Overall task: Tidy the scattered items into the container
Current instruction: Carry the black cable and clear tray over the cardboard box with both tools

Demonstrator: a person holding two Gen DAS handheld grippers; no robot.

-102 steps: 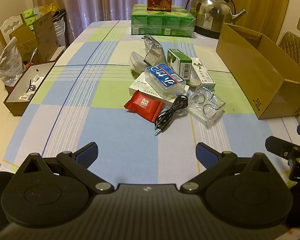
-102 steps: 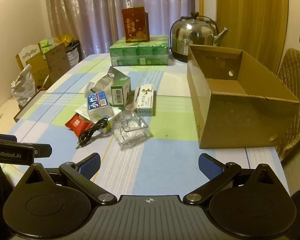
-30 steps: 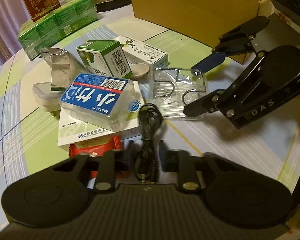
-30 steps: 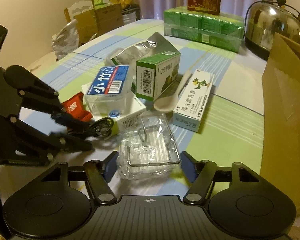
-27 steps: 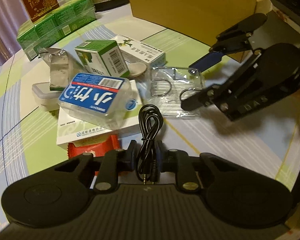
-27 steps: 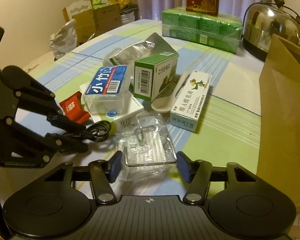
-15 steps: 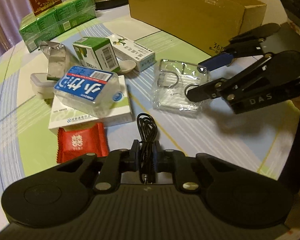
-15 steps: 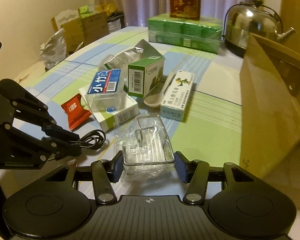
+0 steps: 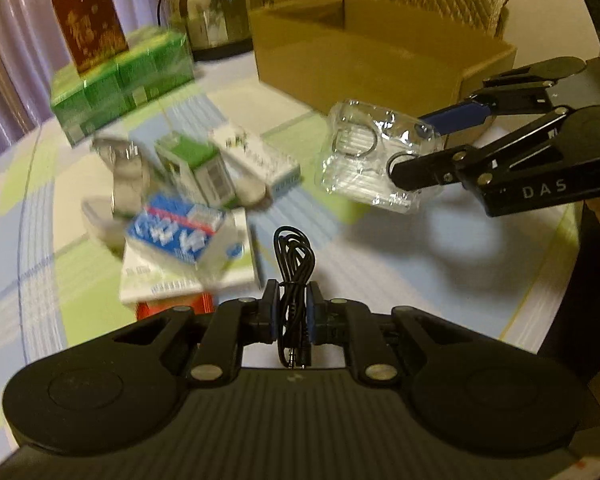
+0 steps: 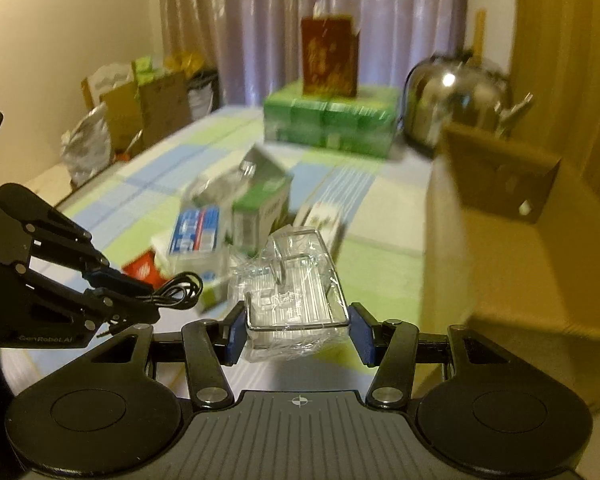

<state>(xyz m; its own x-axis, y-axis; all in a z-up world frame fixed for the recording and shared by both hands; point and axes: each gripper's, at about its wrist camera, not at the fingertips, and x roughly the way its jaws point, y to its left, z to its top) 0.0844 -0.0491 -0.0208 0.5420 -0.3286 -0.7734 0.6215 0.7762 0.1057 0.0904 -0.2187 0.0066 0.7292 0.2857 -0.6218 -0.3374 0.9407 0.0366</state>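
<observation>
We see a coiled black cable (image 9: 294, 268) low at centre of the left view, a clear plastic pack (image 9: 374, 160) lifted at upper right, an open cardboard box (image 9: 364, 52) behind it, small cartons blurred at left.

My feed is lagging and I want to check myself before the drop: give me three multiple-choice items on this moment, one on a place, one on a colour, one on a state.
1. Where is the cardboard box relative to the right tongs?
A. To their right
B. To their left
C. Under the clear packet

2. What colour is the cable in the left tongs?
A. White
B. Black
C. Red

3. What state is the clear plastic packet in?
A. Lying flat on the tablecloth
B. Already inside the box
C. Gripped by the right tongs, off the tablecloth

Answers:
1 A: in the right wrist view the box wall fills the right side.
2 B: the coiled cable between the blue pads is black.
3 C: the left wrist view shows the packet pinched and hanging above its shadow.
</observation>
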